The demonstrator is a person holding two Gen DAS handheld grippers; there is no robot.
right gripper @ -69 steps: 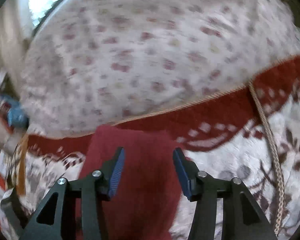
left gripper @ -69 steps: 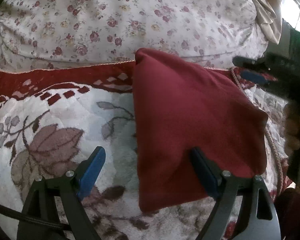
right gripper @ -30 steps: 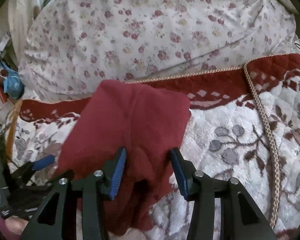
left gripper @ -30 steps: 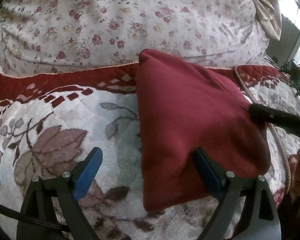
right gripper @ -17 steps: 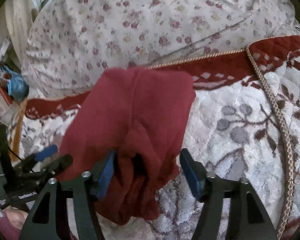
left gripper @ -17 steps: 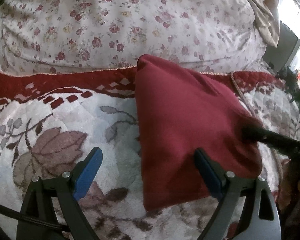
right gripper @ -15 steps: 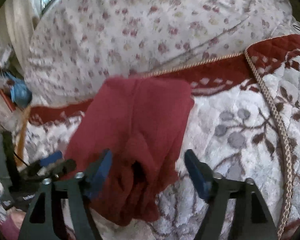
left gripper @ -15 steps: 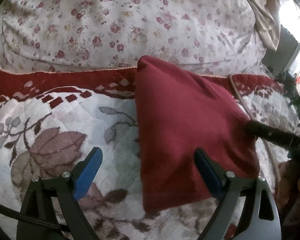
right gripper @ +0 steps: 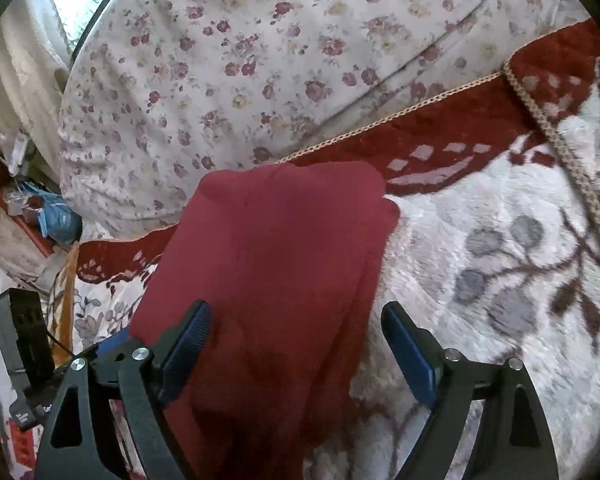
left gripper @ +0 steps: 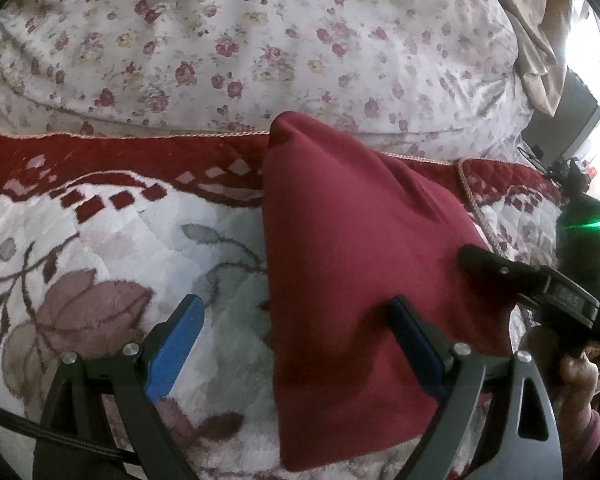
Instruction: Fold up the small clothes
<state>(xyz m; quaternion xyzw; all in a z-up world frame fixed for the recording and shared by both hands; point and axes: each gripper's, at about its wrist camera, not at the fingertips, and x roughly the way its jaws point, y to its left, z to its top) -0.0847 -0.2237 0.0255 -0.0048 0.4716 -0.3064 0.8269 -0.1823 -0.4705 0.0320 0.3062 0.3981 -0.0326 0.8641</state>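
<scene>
A dark red folded garment (left gripper: 352, 264) lies on a plush white blanket with leaf patterns (left gripper: 100, 248). My left gripper (left gripper: 296, 340) is open; its near edge of the garment lies between the fingers, the right finger against the cloth. My right gripper (right gripper: 296, 344) is open over the garment (right gripper: 276, 272), its jaws spread wide with the cloth's near end between them. The right gripper also shows in the left wrist view (left gripper: 532, 280), at the garment's right edge. The left gripper shows at the lower left of the right wrist view (right gripper: 112, 344).
A floral white quilt (left gripper: 260, 40) rises behind the blanket's red border (left gripper: 100, 160). A braided cord trim (right gripper: 560, 152) runs along the blanket's right side. Clutter and a blue bag (right gripper: 56, 216) sit at the far left. A dark device with a green light (left gripper: 588, 232) is at right.
My right gripper opened wide and let go of the bunched cloth, which has settled flatter. The left gripper stayed in place, open.
</scene>
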